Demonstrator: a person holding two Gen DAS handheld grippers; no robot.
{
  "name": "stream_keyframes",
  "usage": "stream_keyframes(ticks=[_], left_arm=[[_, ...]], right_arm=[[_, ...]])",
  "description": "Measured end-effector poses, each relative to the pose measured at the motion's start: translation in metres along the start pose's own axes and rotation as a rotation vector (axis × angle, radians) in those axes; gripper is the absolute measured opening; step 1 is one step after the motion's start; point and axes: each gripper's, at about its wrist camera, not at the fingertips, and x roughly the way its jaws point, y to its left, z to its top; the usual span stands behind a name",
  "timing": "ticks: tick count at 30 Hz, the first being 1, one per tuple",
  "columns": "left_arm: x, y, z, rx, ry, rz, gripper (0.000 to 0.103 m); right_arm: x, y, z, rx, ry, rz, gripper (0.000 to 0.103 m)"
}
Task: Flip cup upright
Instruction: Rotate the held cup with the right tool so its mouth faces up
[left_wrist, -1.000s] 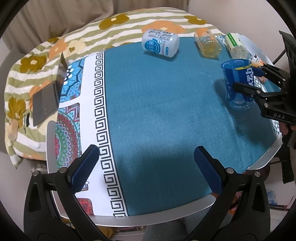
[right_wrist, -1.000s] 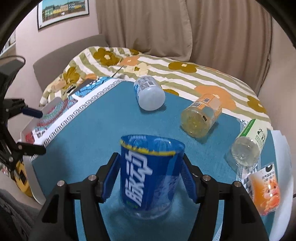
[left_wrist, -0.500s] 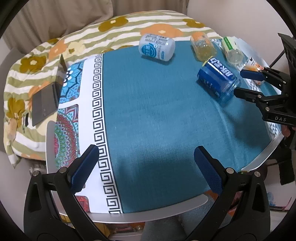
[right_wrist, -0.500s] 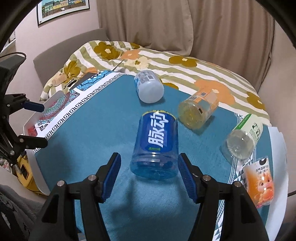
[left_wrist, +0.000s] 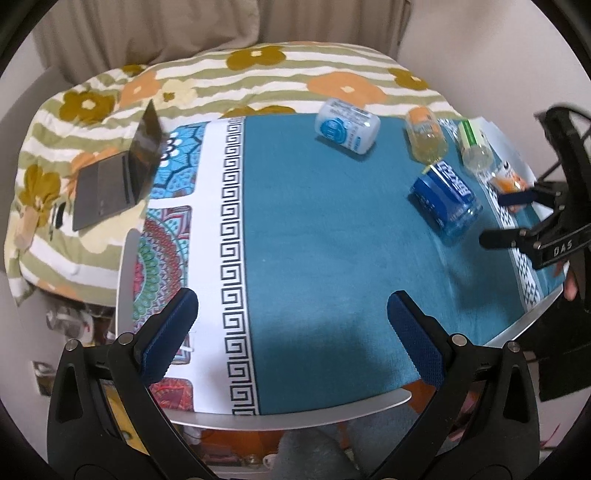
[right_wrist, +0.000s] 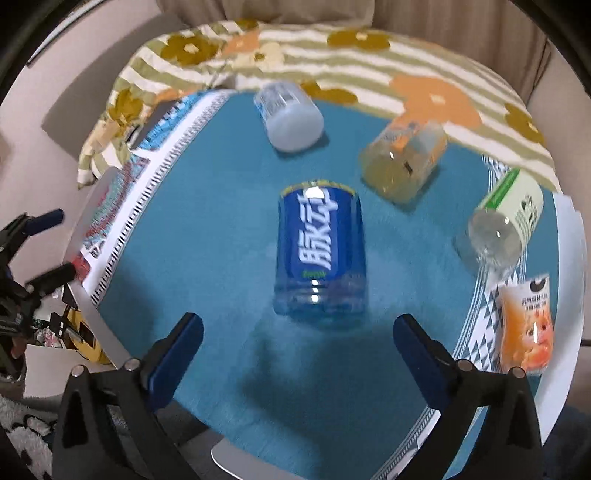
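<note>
A blue transparent cup (right_wrist: 320, 254) with white lettering lies on its side on the teal tablecloth, its base toward my right gripper. It also shows in the left wrist view (left_wrist: 445, 201) at the table's right. My right gripper (right_wrist: 297, 345) is open and empty, pulled back just short of the cup; it shows in the left wrist view (left_wrist: 508, 218) too. My left gripper (left_wrist: 291, 332) is open and empty above the table's near edge, far from the cup.
Other cups lie on their sides: a white-blue one (right_wrist: 290, 116), a yellow one (right_wrist: 404, 162), a green-labelled clear one (right_wrist: 504, 225) and an orange one (right_wrist: 526, 325). A laptop (left_wrist: 118, 173) sits on the flowered bedding (left_wrist: 258, 77) beyond the table.
One second ago the right gripper held the cup upright. It let go, the cup fell on its side, and the right gripper backed away from it.
</note>
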Motion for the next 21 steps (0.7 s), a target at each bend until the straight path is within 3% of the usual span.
stream_keyframes(ticks=[2, 4, 7, 9, 14, 21], left_arm=[[-0.003, 0.006, 0.0, -0.02, -0.006, -0.003, 0.103], [-0.004, 0.013, -0.001, -0.04, -0.012, -0.006, 0.103], [-0.004, 0.022, -0.003, -0.064, -0.014, -0.005, 0.103], [-0.002, 0.029, -0.005, -0.085, -0.013, -0.007, 0.103], [0.006, 0.046, -0.009, -0.133, 0.002, -0.007, 0.103], [0.021, 0.063, -0.014, -0.166, 0.036, -0.004, 0.103]], right_arm=[[0.005, 0.001, 0.003, -0.008, 0.075, -0.028, 0.103], [0.001, 0.002, 0.011, -0.032, 0.095, -0.063, 0.103], [-0.001, 0.005, 0.034, -0.056, 0.192, -0.086, 0.103], [-0.004, 0.005, 0.05, -0.065, 0.211, -0.115, 0.103], [0.017, 0.007, 0.089, -0.089, 0.316, -0.075, 0.103], [0.062, -0.002, 0.111, -0.023, 0.461, -0.059, 0.101]])
